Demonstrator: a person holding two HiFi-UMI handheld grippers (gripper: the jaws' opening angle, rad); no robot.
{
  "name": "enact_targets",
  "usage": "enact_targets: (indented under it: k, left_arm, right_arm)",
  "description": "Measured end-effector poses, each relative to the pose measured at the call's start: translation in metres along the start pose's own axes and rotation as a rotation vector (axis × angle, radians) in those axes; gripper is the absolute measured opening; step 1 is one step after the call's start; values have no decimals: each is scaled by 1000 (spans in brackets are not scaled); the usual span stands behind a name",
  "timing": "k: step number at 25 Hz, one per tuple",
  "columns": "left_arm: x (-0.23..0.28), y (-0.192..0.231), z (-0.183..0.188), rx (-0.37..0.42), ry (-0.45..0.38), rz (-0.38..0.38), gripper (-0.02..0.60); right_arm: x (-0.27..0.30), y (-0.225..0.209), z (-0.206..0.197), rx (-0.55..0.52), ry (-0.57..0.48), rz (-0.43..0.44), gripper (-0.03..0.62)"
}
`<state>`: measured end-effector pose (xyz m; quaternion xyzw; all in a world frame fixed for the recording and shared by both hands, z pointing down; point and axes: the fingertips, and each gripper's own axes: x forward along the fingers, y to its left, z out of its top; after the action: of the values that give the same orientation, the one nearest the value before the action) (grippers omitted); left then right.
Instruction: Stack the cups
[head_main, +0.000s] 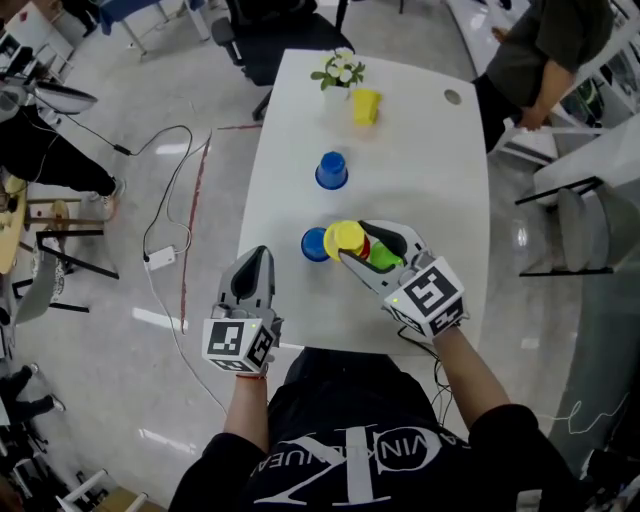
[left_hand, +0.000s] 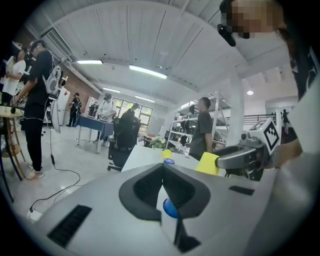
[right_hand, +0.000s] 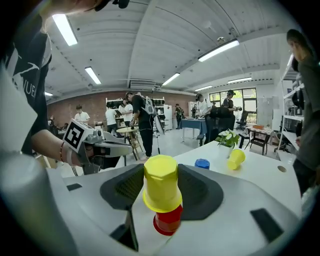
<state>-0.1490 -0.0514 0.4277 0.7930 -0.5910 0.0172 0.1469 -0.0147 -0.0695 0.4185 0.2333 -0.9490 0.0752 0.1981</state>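
My right gripper (head_main: 365, 246) is shut on a nested stack of upside-down cups: a yellow cup (head_main: 345, 237) on top, with red (right_hand: 168, 221) and green (head_main: 384, 256) under it. In the right gripper view the stack stands between the pads (right_hand: 129, 186). It hovers just right of a blue cup (head_main: 315, 244) standing upside down on the white table (head_main: 430, 160). A second blue cup (head_main: 332, 170) stands farther back. Another yellow cup (head_main: 366, 106) lies on its side near the far edge. My left gripper (head_main: 257, 264) hangs at the table's near-left edge, its jaws together and holding nothing.
A small pot of white flowers (head_main: 339, 74) stands at the table's far end beside the lying yellow cup. A person (head_main: 545, 50) stands at the far right corner. Cables (head_main: 165, 215) run over the floor to the left. An office chair (head_main: 265, 35) sits behind the table.
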Motion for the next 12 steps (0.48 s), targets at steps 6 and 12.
enact_targets:
  k: [6,12]
  left_arm:
    - [-1,2,-2,-2,3,3,3]
    - [-1,2,-1,-8,6,-1,3]
  right_arm:
    - [12,3,-1,-13,11,6,224]
    - [18,3,-7,-35,36,4,225]
